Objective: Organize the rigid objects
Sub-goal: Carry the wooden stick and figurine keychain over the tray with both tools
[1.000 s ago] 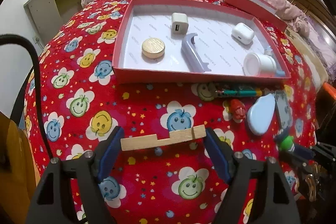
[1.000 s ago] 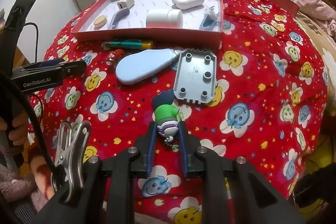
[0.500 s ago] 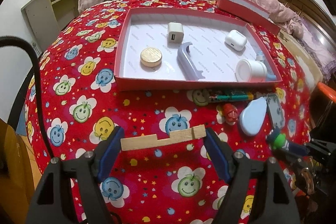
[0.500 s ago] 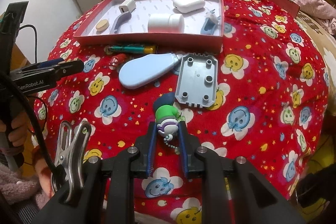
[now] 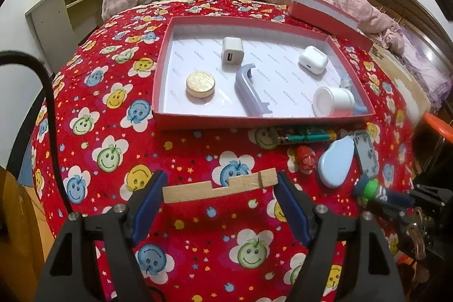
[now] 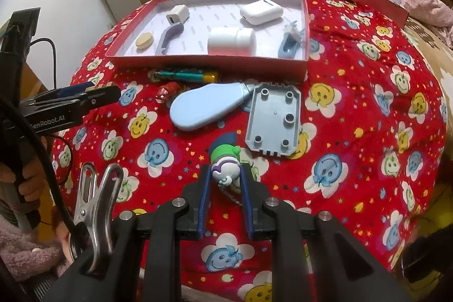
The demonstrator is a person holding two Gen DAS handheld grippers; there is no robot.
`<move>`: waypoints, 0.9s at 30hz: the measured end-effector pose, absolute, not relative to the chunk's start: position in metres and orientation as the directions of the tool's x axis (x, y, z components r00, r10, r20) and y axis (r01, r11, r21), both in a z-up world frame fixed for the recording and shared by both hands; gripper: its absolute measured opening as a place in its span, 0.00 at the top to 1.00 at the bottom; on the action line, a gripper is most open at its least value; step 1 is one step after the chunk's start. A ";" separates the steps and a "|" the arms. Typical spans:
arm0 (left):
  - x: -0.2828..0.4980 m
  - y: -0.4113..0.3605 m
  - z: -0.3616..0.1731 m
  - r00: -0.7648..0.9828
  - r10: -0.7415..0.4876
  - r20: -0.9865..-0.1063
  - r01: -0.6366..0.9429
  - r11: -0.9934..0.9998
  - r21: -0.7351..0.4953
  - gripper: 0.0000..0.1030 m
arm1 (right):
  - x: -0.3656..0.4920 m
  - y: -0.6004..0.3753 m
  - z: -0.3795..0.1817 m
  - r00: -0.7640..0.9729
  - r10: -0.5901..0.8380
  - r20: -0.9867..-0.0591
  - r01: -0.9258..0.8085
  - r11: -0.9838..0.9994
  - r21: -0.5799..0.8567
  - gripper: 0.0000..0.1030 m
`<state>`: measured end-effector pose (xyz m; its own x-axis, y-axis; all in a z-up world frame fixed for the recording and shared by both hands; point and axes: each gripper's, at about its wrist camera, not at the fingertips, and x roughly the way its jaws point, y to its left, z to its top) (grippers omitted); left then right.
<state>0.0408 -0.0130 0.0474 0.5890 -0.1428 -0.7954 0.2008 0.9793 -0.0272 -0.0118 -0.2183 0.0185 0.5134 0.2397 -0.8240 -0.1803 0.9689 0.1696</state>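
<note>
The bed [image 5: 198, 166] is carrying everything, under a red smiley-print cover. Toward its far side the red box [image 5: 254, 122] is sitting open, already holding a white charger cube [image 5: 232, 50], a white earbud case [image 5: 313, 59], a white jar [image 5: 334, 101] lying on its side, a grey curved handle [image 5: 249, 89] and a round wooden disc [image 5: 200, 83]. Its lid [image 5: 325, 13] is lying apart, further back.

Just in front of the box, loose things are waiting: a pale blue oval case [image 6: 203, 109], a grey studded plate [image 6: 273, 122] touching it, a green-and-yellow pen [image 6: 187, 75] and a small red figure [image 6: 167, 91].

The left gripper [image 5: 219, 188] is standing wide, its pads pressing on the two ends of a notched wooden strip [image 5: 219, 187], which is hanging above the cover near the front edge. The right gripper [image 6: 225, 183] is nearly closed, clamping a small toy figure with a green hat [image 6: 226, 163] between its fingers.

Both hands seem to be at the carry stage: each piece gripped, neither yet in the box. The next move probably calls for taking both forward over the near wall and releasing them on bare floor between the items already there, the long strip likely needing the open stretch at the left.
</note>
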 end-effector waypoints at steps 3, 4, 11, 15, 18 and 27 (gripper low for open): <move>0.043 -0.012 0.050 0.593 -0.146 -0.792 0.201 0.979 -0.031 0.22 | -0.011 -0.218 0.021 0.513 0.250 -0.821 -0.186 0.966 0.178 0.79; 0.043 -0.012 0.050 0.594 -0.147 -0.791 0.201 0.979 -0.031 0.22 | -0.010 -0.217 0.021 0.514 0.251 -0.820 -0.187 0.966 0.178 0.79; 0.048 -0.011 0.055 0.599 -0.157 -0.785 0.208 0.977 -0.036 0.22 | -0.007 -0.215 0.025 0.513 0.257 -0.819 -0.199 0.964 0.178 0.79; 0.051 -0.012 0.057 0.605 -0.161 -0.780 0.212 0.976 -0.037 0.22 | -0.005 -0.214 0.027 0.514 0.258 -0.818 -0.204 0.963 0.176 0.79; 0.053 -0.012 0.059 0.603 -0.166 -0.780 0.217 0.975 -0.040 0.22 | -0.004 -0.213 0.028 0.514 0.264 -0.816 -0.208 0.961 0.180 0.80; 0.061 -0.017 0.068 0.622 -0.172 -0.763 0.234 0.972 -0.029 0.22 | 0.000 -0.211 0.035 0.522 0.263 -0.811 -0.222 0.960 0.169 0.80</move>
<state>0.0612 -0.0167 0.0679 0.6224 -0.1724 -0.7635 0.2336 0.9719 -0.0290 0.0005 -0.2114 0.0355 0.5223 0.2635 -0.8110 -0.2222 0.9603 0.1689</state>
